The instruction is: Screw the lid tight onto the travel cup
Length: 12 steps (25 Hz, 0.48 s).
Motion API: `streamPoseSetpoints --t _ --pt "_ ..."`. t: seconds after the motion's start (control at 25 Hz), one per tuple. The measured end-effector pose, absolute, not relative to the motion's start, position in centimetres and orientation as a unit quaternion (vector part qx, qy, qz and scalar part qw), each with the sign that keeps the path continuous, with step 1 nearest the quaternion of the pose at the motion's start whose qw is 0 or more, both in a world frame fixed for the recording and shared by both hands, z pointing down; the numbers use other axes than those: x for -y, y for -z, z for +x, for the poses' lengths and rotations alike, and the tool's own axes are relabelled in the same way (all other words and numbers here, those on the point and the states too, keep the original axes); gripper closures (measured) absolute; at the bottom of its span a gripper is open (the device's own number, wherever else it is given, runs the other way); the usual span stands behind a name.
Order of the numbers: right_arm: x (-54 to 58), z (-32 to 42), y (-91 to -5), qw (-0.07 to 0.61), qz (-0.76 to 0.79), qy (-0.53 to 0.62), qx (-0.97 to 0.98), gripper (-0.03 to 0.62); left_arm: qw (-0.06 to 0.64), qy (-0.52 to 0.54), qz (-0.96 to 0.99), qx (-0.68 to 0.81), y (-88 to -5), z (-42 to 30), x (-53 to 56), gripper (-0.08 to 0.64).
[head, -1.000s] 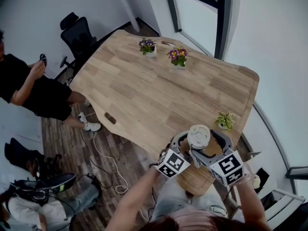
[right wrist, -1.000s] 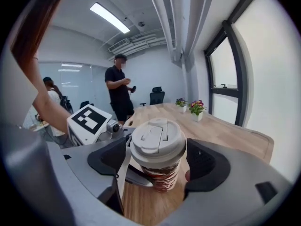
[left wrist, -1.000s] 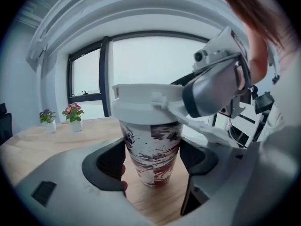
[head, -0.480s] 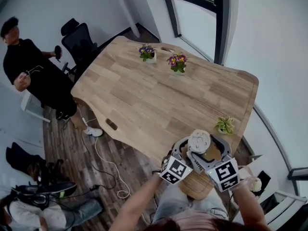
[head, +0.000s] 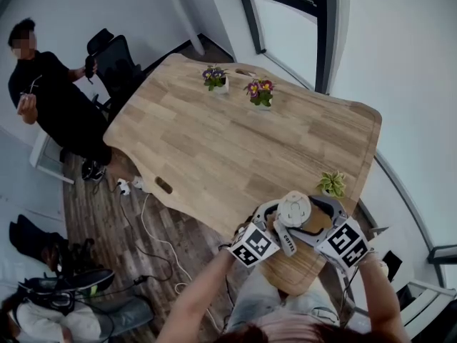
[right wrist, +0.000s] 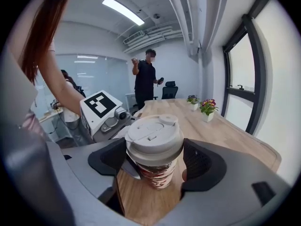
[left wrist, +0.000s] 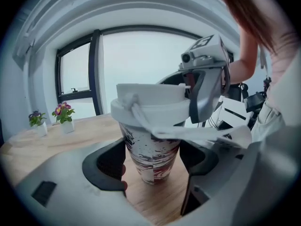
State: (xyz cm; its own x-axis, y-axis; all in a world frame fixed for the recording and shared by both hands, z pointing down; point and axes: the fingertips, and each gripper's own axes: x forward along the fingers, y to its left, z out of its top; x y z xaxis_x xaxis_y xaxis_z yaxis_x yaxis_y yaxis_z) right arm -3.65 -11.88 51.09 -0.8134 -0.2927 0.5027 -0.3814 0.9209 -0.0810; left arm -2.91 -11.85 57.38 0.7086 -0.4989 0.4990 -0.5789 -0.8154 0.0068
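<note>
Travel cup [left wrist: 149, 145], one, in left gripper [left wrist: 153, 158], one lid [right wrist: 154, 133] in right gripper [right wrist: 154, 160]

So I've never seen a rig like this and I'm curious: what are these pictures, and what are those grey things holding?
No robot: a person holds a two-jaw gripper in each hand. The head view comes from a camera on their head, looking down; the two gripper views come from cameras riding on each gripper, looking along its jaws. On the wooden table stand three small potted plants and a patterned travel cup. The left gripper clasps the cup's body; the right gripper clasps its white lid. A second person stands near the table's far end.
</note>
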Motion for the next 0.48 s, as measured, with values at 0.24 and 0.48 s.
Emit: streamPoseSetpoints --t 0.24,0.48 --pt "12.04 -3.57 -51.07 0.201 0.28 -0.103 0.933 0.23 0.084 -0.219 0.902 0.363 -57.3 -2.95 12.19 0.215" --pt "11.73 -3.51 -50.78 0.215 0.226 -0.106 0.944 0.23 0.079 -0.239 0.918 0.306 -57.49 -2.83 11.78 0.216"
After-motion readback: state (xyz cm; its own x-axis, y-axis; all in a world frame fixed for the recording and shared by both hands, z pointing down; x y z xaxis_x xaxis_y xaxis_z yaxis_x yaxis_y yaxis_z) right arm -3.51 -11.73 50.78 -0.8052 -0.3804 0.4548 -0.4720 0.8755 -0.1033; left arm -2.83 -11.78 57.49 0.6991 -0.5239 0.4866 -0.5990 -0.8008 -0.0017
